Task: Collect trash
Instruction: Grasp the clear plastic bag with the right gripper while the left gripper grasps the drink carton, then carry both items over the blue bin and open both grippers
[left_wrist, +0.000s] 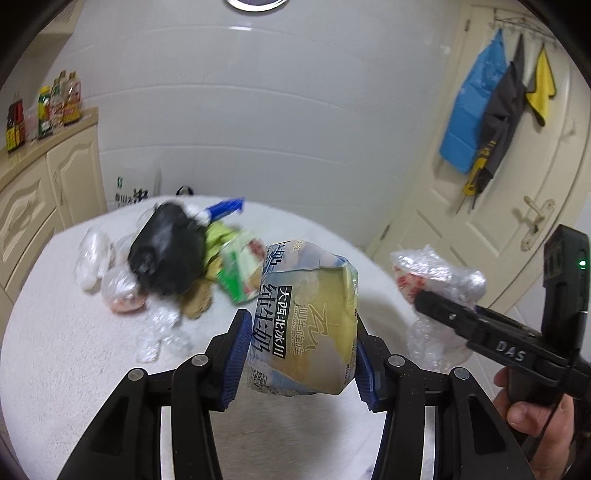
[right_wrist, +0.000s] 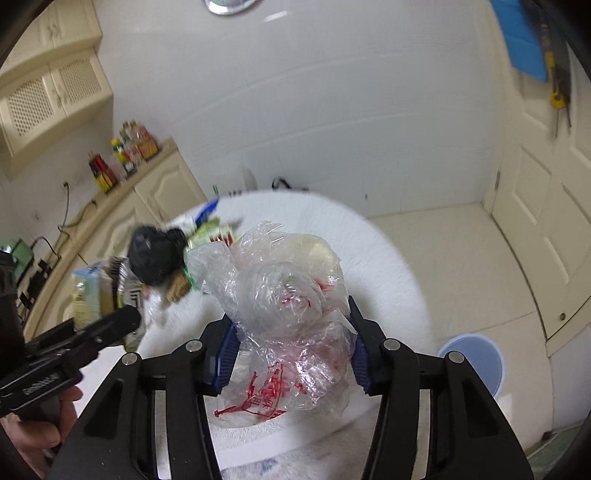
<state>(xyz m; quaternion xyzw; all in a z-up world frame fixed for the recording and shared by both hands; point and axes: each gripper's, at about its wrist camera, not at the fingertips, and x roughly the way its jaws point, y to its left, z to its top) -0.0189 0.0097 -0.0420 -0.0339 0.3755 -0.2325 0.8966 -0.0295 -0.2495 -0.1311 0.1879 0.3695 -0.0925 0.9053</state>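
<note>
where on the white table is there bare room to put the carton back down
The near-left stretch of the white fuzzy table is bare, bordered by the clear crumpled plastic wraps and the left gripper holding the crushed milk carton. It is crowded mid-table around the black plastic bag and green wrappers.

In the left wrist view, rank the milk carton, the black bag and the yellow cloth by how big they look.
1. milk carton, though nearness to the camera inflates it
2. black bag
3. yellow cloth
</note>
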